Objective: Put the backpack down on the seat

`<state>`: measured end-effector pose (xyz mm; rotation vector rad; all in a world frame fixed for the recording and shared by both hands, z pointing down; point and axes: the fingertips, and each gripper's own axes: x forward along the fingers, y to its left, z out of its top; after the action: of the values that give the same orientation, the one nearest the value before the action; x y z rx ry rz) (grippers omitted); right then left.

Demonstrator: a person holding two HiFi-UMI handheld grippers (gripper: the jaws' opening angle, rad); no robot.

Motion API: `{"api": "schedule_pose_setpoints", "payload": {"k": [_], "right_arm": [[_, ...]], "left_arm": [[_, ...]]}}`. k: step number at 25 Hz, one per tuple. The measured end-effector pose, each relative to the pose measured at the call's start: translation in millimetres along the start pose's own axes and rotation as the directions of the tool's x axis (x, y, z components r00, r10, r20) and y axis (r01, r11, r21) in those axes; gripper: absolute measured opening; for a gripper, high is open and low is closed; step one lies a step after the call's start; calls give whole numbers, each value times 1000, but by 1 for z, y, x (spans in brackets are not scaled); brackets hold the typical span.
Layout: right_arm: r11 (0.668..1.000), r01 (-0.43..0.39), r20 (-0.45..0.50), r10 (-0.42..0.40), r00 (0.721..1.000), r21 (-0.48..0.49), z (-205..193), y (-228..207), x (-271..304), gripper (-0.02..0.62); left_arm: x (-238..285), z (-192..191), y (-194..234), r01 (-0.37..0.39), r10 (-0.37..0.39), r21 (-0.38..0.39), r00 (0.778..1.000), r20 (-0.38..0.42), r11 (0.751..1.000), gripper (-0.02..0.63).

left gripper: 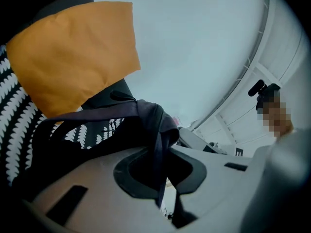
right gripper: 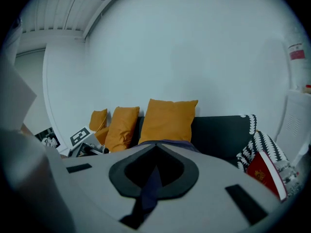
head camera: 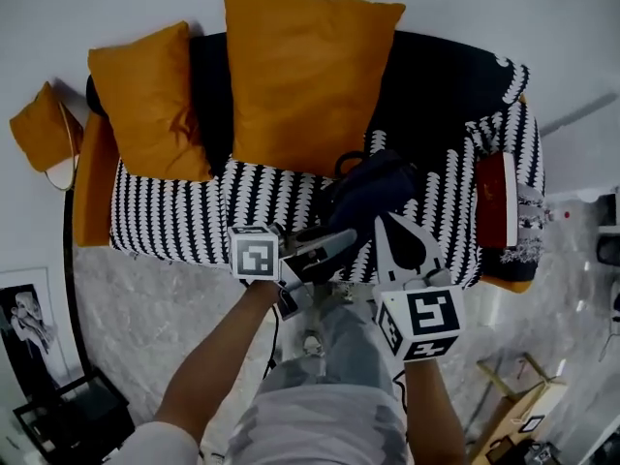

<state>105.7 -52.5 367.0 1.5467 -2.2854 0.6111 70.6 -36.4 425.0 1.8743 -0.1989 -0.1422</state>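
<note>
A dark navy backpack [head camera: 373, 190] hangs over the front middle of the sofa seat [head camera: 174, 211], which is covered by a black-and-white patterned throw. Whether it touches the seat I cannot tell. My left gripper [head camera: 334, 245] comes in from the left, shut on a dark backpack strap [left gripper: 150, 113] that runs between its jaws [left gripper: 167, 147]. My right gripper [head camera: 395, 229] points at the backpack from the front. It is shut on another thin strap [right gripper: 151, 183] pinched at its jaw tips [right gripper: 155, 145].
Three orange cushions lean on the dark sofa back: a large one [head camera: 300, 76], a middle one [head camera: 150, 105] and a small one [head camera: 39, 124] at the left end. A red book [head camera: 494, 200] lies on the sofa's right end. A black rack [head camera: 68, 415] stands on the marble floor, lower left.
</note>
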Motion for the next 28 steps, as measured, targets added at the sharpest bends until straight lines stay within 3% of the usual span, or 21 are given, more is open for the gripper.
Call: {"api": "schedule_pose_setpoints", "payload": {"k": [8, 20, 28], "right_arm": [[998, -58, -46, 60, 997, 40, -13, -23, 43, 2], [991, -110, -87, 116, 989, 74, -26, -9, 91, 2], [988, -83, -140, 101, 985, 131, -36, 9, 124, 2]], "left_arm": [[10, 20, 57, -80, 81, 14, 990, -116, 997, 34], [-21, 61, 91, -143, 145, 38, 987, -62, 989, 34], [-36, 83, 107, -129, 130, 13, 985, -111, 992, 34]]}}
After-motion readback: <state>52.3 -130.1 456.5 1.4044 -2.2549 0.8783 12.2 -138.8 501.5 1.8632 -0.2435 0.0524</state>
